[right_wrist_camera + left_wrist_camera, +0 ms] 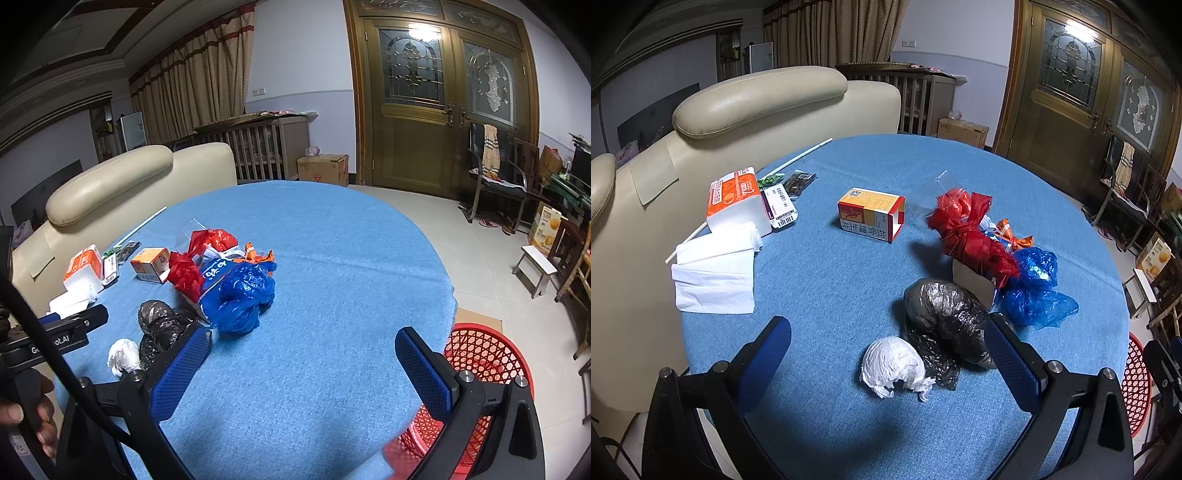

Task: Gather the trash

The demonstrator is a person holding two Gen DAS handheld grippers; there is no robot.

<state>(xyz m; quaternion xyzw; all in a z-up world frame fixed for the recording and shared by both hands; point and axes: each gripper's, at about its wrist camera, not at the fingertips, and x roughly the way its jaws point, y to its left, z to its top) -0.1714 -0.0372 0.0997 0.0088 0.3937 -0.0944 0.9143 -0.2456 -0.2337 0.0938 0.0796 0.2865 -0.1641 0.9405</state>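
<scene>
Trash lies on a round table with a blue cloth: a crumpled white paper ball, a black plastic bag, a blue plastic bag, a red plastic bag and an orange-and-red carton. My left gripper is open and empty, its fingers on either side of the paper ball and just above it. My right gripper is open and empty over bare cloth, to the right of the blue bag. A red mesh basket stands on the floor by the table's edge.
A tissue pack, loose white tissues, a labelled packet and a long white stick lie at the table's left. A beige sofa stands behind. Chairs and a small stool are on the right.
</scene>
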